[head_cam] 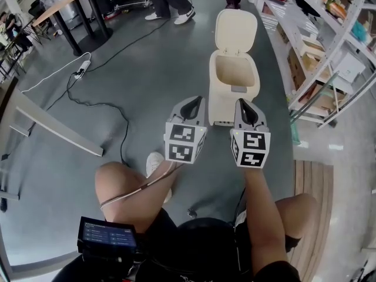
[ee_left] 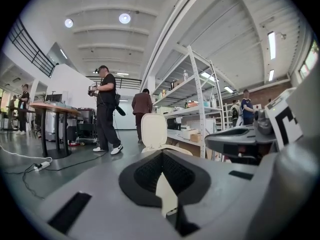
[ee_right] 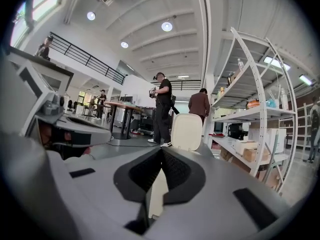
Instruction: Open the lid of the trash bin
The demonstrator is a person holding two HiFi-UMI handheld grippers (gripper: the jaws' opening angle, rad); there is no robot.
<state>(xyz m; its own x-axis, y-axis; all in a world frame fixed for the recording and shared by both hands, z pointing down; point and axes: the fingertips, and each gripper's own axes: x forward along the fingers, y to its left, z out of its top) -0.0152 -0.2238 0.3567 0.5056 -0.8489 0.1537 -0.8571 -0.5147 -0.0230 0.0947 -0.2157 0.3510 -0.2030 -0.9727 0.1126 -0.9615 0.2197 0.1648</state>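
Centrally, in the head view, a cream trash bin (head_cam: 218, 101) stands on the grey floor (head_cam: 147, 81), just beyond both grippers. Its lid (head_cam: 236, 31) is raised, hinged at the far rim and nearly upright, so the hollow interior lies exposed.

Left gripper (head_cam: 192, 103): held above the floor beside the bin's near-left corner, with its marker cube (head_cam: 185, 141) facing the camera. In the left gripper view the dark pads (ee_left: 145, 174) are pressed together at the tips with nothing between them. The cream bin body (ee_left: 165, 191) shows through the slit below the tips, and the lid (ee_left: 154, 130) rises beyond them, apart from the gripper.

Right gripper (head_cam: 244, 106): held before the bin's near wall, with its marker cube (head_cam: 251, 147) below. In the right gripper view its jaws are likewise clenched and empty, meeting at the tips (ee_right: 161, 151), and the upright lid (ee_right: 186, 131) stands ahead.

Surroundings: a white shelving rack (head_cam: 329, 51) stands just right of the bin. A bench (head_cam: 64, 2) is well apart at far left. A power strip (head_cam: 81, 69) with a trailing cable (head_cam: 111, 107) lies on the floor. Two persons (ee_left: 106, 109) (ee_left: 142, 106) stand beyond the bin.
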